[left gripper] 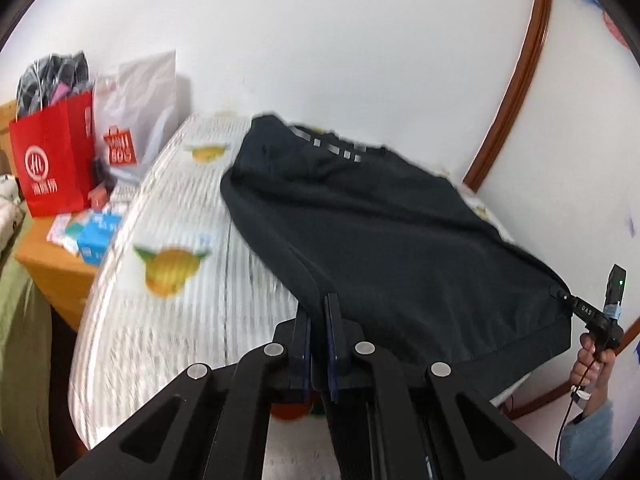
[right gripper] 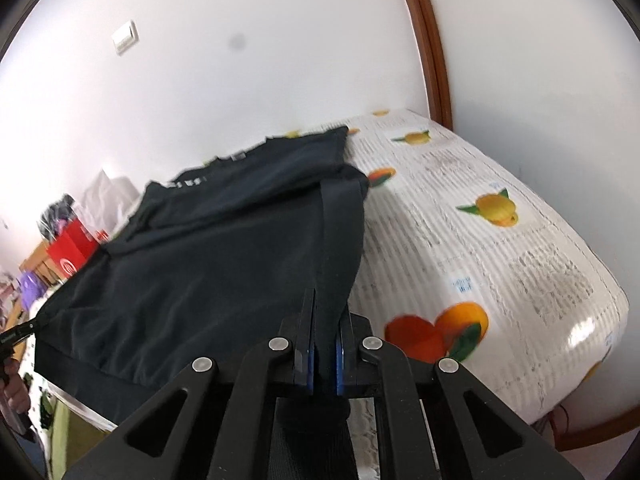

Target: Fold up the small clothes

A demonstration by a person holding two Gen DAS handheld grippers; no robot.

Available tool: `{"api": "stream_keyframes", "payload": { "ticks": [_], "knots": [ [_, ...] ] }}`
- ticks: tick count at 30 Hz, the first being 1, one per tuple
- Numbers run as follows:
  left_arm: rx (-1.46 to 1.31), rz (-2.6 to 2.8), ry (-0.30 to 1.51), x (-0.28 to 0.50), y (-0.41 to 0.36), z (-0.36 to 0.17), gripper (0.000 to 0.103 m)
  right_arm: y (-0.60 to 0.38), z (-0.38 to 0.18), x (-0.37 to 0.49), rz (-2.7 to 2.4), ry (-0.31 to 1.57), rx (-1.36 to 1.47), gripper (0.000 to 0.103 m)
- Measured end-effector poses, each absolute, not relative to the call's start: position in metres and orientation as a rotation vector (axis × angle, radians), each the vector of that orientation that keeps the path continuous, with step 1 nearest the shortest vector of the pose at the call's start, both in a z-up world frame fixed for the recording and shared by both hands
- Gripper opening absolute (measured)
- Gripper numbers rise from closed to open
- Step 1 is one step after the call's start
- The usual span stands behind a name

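A: Holding the dark top (left gripper: 384, 240) by its two near hem corners, we have the left gripper (left gripper: 318, 312) clamped on one and the right gripper (right gripper: 325, 320) clamped on the other, jaws pressed together on the cloth.

B: Agreed. The garment lies on the bed (left gripper: 168, 208), collar toward twelve o'clock by the wall (left gripper: 320, 40).

A: To fold well, we should lift both corners evenly and carry the hem toward twelve o'clock, keeping it taut so no crease forms.

B: The fabric looks soft, matte and thick, with a ribbed hem band; it will probably drape heavily. The ridged, fruit-printed bed cover may grip it slightly.
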State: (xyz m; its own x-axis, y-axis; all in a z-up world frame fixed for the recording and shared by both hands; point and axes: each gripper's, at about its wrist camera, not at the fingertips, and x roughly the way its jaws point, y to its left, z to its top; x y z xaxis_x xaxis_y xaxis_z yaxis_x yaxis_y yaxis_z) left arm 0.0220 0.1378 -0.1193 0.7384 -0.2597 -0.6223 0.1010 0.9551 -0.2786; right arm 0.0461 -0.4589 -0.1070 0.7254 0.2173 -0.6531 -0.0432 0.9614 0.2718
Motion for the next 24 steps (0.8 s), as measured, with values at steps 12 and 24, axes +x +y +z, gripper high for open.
{"api": "stream_keyframes", "payload": {
  "ticks": [12, 24],
  "knots": [
    [-0.230, -0.112, 0.611, 0.104, 0.148, -0.083, 0.006, -0.437, -0.044, 0.126, 0.190, 0.624, 0.287, 0.007],
    [-0.243, -0.015, 0.627, 0.228, 0.150, -0.087, 0.006, -0.421, -0.046, 0.261, 0.181, 0.630, 0.336, 0.007]
  ]
}}
